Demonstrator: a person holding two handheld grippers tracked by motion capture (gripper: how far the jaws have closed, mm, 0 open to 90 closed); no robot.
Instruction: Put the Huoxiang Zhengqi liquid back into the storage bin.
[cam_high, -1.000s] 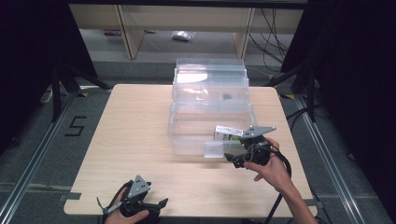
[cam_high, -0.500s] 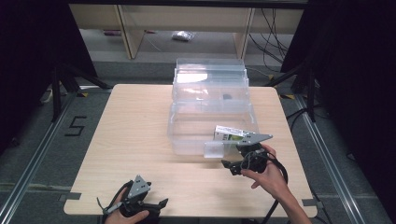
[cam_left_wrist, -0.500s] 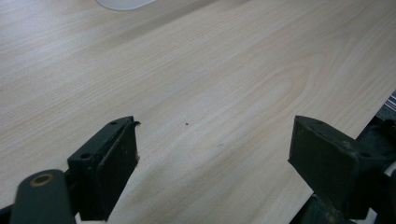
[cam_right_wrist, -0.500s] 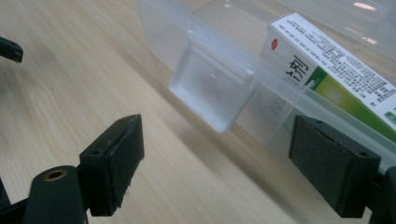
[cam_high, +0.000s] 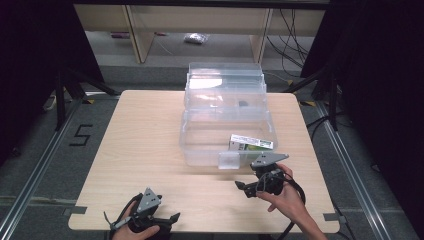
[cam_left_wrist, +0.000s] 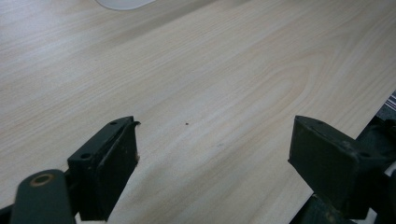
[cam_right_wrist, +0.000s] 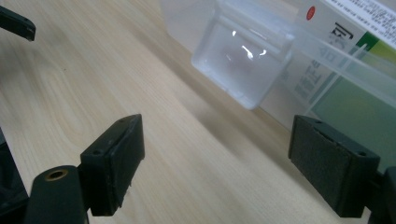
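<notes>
The right gripper (cam_high: 248, 188) hovers just in front of the clear bin (cam_high: 200, 150), jaws wide apart and holding nothing. A green-and-white box (cam_high: 251, 143) lies inside the bin, its print blurred behind the plastic. The left gripper (cam_high: 170, 218), partly cut off at the table (cam_high: 140, 135) edge, appears open too.

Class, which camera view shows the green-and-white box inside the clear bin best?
The high view: the whole green-and-white box lies in the clear bin's near right corner. The right gripper view gives a cropped close-up of it through the bin wall. The left gripper view faces bare tabletop.
</notes>
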